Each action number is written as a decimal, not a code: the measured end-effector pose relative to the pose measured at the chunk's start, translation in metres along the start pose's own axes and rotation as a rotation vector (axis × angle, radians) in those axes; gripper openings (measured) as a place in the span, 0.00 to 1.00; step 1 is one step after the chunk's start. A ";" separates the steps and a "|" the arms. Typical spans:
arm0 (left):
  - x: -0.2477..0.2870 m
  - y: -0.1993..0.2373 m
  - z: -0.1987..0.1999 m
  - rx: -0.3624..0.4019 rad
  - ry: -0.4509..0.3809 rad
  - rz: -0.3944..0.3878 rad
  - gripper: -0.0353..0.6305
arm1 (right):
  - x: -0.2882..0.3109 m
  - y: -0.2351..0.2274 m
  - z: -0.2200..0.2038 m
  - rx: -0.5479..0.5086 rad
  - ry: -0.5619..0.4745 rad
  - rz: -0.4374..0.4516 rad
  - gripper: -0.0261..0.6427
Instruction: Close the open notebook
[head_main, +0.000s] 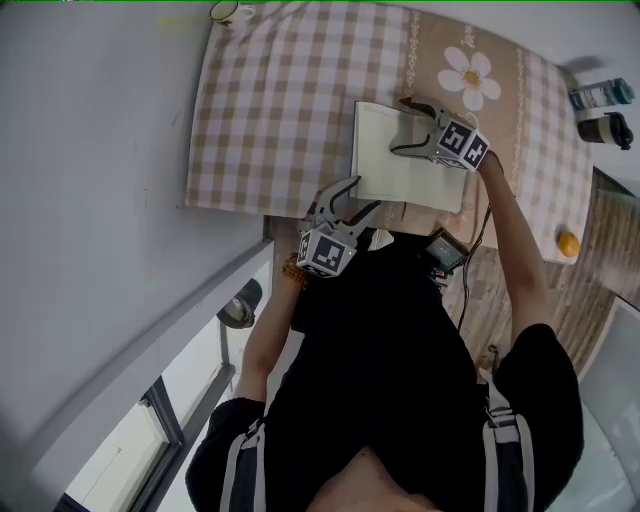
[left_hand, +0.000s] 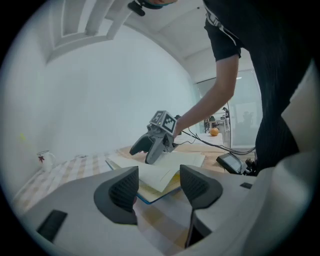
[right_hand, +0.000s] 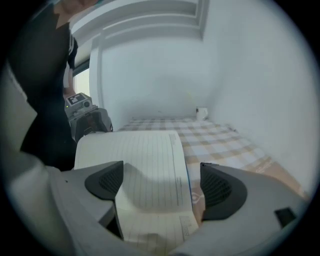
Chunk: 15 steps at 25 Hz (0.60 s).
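At the checked-cloth worktop's (head_main: 270, 100) near edge, the left tool (head_main: 362, 193) hangs wide and empty. Just beyond lies the open notebook (head_main: 410, 175), a page between the right tool's (head_main: 398, 125) wide, unpressing jaws. A cup (head_main: 224, 11) stands at the far left corner.

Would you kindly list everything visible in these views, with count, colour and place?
open lined paper notebook: one, cream pages, blue cover, on the tablecloth
checked cloth tablecloth: one, beige and white, daisy band, spread under the notebook
round orange fruit: one, orange, tablecloth's right edge
small pale mug: one, whitish, tablecloth's far left corner
drink containers: two, one dark, one bluish, past the tablecloth's right end
small black screen device: one, black, off the tablecloth's near edge
left gripper: one, grey, open, at the notebook's near corner
right gripper: one, grey, open, over the notebook page
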<state>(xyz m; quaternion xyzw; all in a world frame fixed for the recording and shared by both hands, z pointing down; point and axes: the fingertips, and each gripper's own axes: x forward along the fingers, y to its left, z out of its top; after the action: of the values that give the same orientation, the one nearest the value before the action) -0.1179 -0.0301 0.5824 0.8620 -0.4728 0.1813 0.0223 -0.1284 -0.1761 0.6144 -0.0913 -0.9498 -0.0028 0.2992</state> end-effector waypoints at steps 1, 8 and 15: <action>0.001 0.000 0.003 -0.004 -0.013 -0.008 0.46 | -0.011 0.007 0.010 -0.021 -0.043 -0.056 0.77; 0.005 0.020 0.022 -0.106 -0.079 0.004 0.38 | -0.074 0.088 0.014 -0.027 -0.061 -0.259 0.77; 0.003 0.024 0.022 -0.188 -0.107 -0.040 0.38 | -0.037 0.127 0.016 -0.055 0.026 -0.275 0.72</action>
<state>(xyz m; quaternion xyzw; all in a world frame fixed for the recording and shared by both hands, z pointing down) -0.1296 -0.0501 0.5596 0.8739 -0.4707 0.0895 0.0814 -0.0855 -0.0566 0.5738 0.0316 -0.9490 -0.0709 0.3057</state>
